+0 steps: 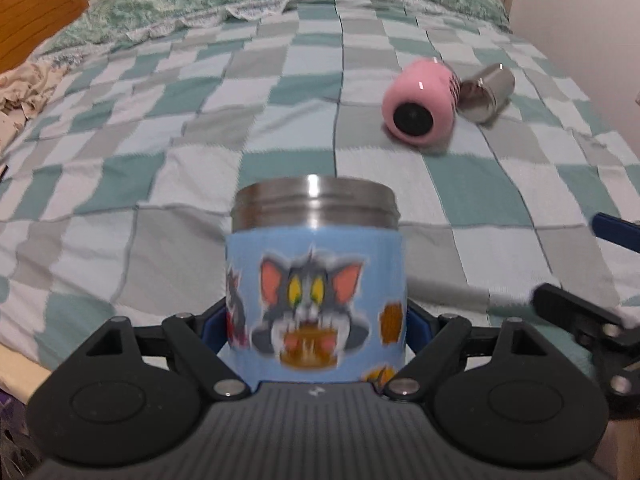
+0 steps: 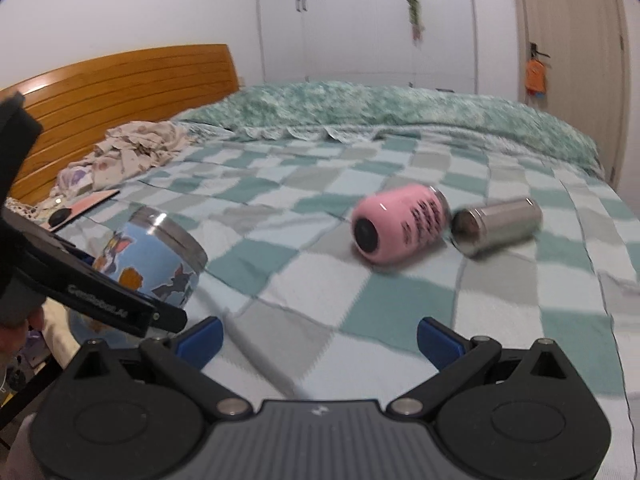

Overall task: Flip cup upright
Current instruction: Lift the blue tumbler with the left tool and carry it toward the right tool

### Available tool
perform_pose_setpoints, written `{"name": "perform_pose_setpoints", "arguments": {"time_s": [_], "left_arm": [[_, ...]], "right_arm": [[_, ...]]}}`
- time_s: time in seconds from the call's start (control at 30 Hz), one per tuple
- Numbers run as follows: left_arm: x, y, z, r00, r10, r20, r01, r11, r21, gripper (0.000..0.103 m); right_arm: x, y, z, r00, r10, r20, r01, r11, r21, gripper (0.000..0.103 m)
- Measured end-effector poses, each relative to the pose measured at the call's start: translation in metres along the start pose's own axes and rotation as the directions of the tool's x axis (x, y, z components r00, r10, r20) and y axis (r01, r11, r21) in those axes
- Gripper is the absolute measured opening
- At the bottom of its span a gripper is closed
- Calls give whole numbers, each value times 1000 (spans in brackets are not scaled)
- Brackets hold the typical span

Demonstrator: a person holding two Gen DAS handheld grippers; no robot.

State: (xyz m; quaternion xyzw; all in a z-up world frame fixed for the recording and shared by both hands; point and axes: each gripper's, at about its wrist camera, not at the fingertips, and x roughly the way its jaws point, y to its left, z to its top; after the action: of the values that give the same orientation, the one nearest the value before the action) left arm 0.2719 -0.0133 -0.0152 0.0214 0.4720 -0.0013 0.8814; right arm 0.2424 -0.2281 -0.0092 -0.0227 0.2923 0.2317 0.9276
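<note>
My left gripper (image 1: 316, 328) is shut on a blue cartoon-cat cup (image 1: 316, 280) with a steel rim, held steel rim up in the left wrist view. The same cup (image 2: 148, 260) shows in the right wrist view at the left, tilted, above the bed's near edge, with the left gripper around it. A pink cup (image 1: 418, 102) (image 2: 400, 226) lies on its side on the checkered bedspread, black base toward me. A steel cup (image 1: 486, 92) (image 2: 498, 226) lies on its side just right of it. My right gripper (image 2: 318, 344) is open and empty, near the bed's front.
The checkered bedspread (image 2: 360, 300) covers the bed, with a green fluffy blanket (image 2: 400, 108) along the far side. A wooden headboard (image 2: 120, 80) stands at left, with crumpled cloth (image 2: 132, 148) and a flat pink item (image 2: 86, 208) near it. Wardrobe doors (image 2: 360, 20) stand behind.
</note>
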Motion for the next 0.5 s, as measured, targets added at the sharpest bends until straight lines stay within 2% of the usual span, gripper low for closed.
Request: {"name": "perform_pose_setpoints", "arguments": {"time_s": [0.07,0.13,0.2,0.4,0.5], "left_arm": [[12,-5,-5,1000,6,-21,-6,1000,-5,85],[14,-9,-6,1000,23,13,-23,1000,6,84],[18,-8,-3,1000,16,-3,-16,1000,-21,84],[27,-7,0,1000,17,-3,-17,1000,-22,86],[23,-5,1,1000,14,23,-13,1000,-25,100]], "right_arm": [[-7,-6,-8,1000,-10,-8,10,1000,13,103],[-14,-11,-15,1000,-22,-15,23,1000,21,103],[-19,-16,-19,999,-35,-21,35,999,29,103],[-26,-22,-22,998,-51,-28,52,998,48,103],[-25,-20,-21,998,-53,-30,55,997,52,103]]}}
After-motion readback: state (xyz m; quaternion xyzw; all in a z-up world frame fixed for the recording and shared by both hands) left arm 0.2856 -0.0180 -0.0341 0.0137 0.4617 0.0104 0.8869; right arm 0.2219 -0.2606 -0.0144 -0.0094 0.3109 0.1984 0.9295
